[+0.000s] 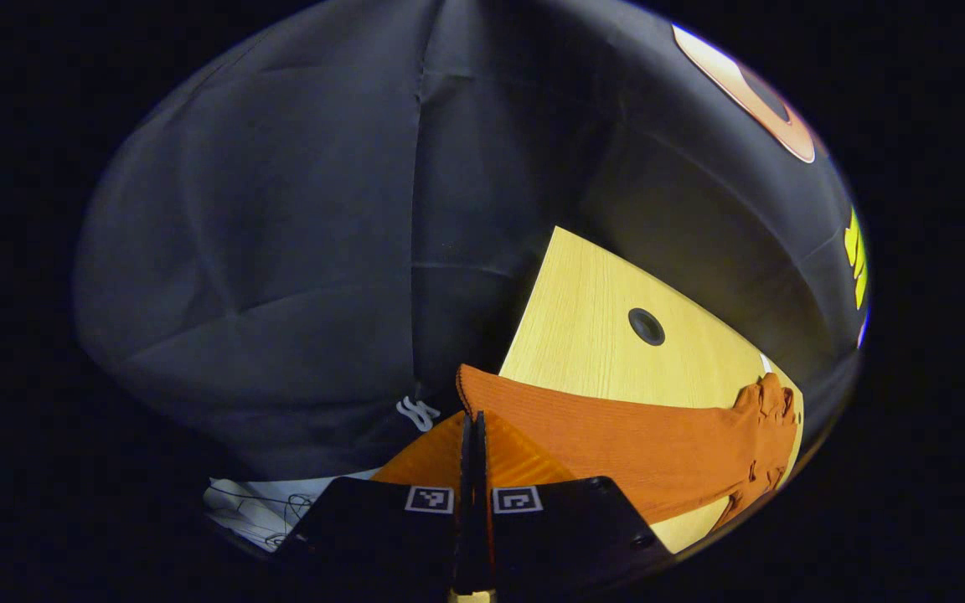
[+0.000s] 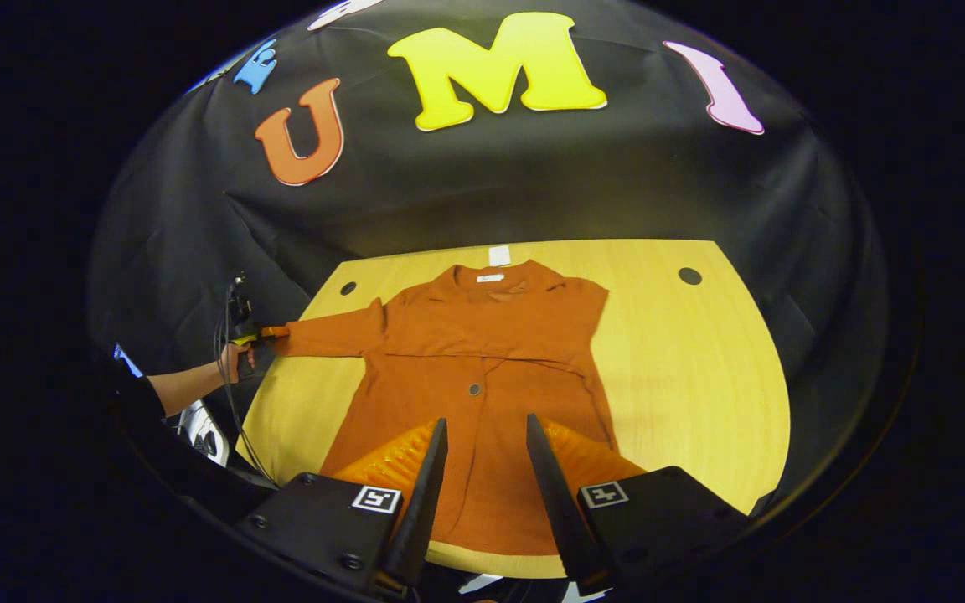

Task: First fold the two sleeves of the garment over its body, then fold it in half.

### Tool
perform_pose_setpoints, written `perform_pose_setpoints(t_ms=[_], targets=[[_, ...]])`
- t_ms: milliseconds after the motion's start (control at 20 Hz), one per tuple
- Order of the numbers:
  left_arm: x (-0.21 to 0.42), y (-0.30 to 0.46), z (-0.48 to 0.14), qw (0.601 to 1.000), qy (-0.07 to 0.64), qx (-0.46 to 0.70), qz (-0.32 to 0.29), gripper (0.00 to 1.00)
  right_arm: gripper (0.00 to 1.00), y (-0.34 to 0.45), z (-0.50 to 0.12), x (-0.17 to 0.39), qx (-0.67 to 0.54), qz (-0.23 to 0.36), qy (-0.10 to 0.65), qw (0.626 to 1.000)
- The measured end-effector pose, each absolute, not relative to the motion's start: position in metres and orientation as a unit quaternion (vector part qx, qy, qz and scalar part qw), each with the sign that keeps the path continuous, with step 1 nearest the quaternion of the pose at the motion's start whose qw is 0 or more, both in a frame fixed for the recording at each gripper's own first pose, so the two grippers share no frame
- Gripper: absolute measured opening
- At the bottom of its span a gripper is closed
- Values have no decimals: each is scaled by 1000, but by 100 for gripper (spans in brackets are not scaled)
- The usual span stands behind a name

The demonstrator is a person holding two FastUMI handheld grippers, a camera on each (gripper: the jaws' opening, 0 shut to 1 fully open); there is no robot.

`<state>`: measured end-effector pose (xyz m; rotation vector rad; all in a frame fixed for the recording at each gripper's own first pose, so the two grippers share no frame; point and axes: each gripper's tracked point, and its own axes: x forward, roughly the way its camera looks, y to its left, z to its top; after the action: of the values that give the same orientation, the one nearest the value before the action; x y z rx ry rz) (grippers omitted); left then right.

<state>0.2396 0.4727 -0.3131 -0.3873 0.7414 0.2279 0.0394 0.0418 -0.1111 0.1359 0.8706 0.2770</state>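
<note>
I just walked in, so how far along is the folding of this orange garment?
Done: one sleeve already lies over the garment. In hand: the left gripper is shut on the other sleeve, stretched out sideways over the table. The right gripper hangs open. Left: folding that sleeve in, then halving.

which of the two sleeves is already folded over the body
The rust-orange knit cardigan's sleeve on the right of the right gripper view; the other sleeve stretches out, held by the left gripper.
</note>
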Motion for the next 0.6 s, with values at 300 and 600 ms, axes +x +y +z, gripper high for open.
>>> perform_pose_setpoints(t_ms=[300, 600], targets=[[240, 418, -224, 930, 292, -215, 63, 3, 63, 46, -82, 36, 90, 168, 378, 906], [230, 296, -101, 948, 249, -200, 9, 3, 63, 28, -73, 23, 160, 198, 348, 902]])
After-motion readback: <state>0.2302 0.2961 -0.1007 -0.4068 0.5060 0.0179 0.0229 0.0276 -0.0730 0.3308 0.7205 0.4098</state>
